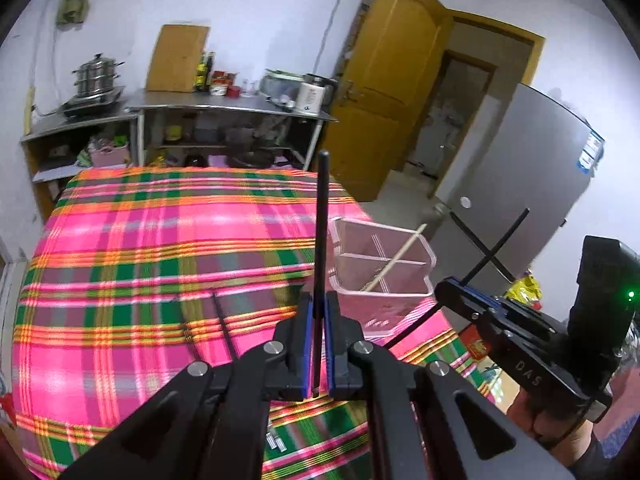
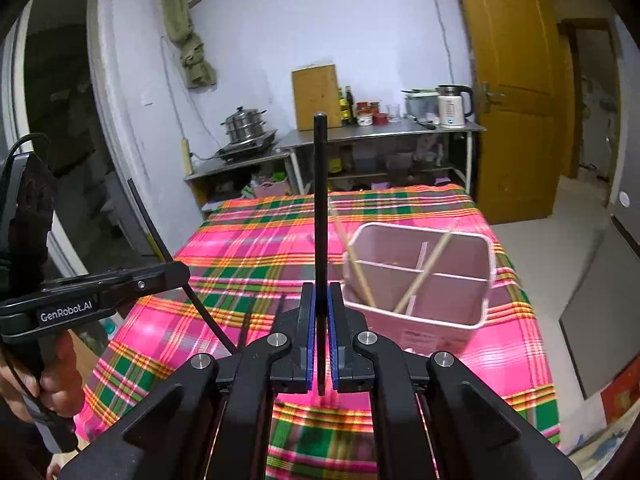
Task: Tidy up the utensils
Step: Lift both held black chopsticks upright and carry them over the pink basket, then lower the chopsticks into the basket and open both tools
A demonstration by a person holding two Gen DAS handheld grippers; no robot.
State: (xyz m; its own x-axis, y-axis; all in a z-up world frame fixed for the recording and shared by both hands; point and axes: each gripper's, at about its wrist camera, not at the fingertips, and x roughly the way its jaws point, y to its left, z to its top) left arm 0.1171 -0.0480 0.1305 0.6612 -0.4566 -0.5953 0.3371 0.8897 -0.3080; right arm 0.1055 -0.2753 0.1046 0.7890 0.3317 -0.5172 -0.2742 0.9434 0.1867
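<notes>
My left gripper (image 1: 320, 300) is shut on a black chopstick (image 1: 321, 224) that stands upright between its blue pads. In the right wrist view my right gripper (image 2: 320, 289) is likewise shut on a black chopstick (image 2: 320, 208). A pink divided organizer box (image 1: 400, 280) (image 2: 440, 300) stands on the plaid tablecloth, ahead and right of both grippers. Two wooden chopsticks (image 2: 424, 272) lean inside it. Each view shows the other gripper from the side: the right gripper (image 1: 443, 290) and the left gripper (image 2: 182, 271), both holding slanted black chopsticks. Another black chopstick (image 1: 224, 328) lies on the cloth.
The pink, green and orange plaid cloth (image 1: 140, 260) covers the table. Behind it a steel counter (image 2: 380, 130) carries a steamer pot (image 2: 244, 124), bottles, a cutting board and a white kettle (image 2: 452, 106). A wooden door (image 1: 384, 92) and grey fridge (image 1: 520, 184) stand to the right.
</notes>
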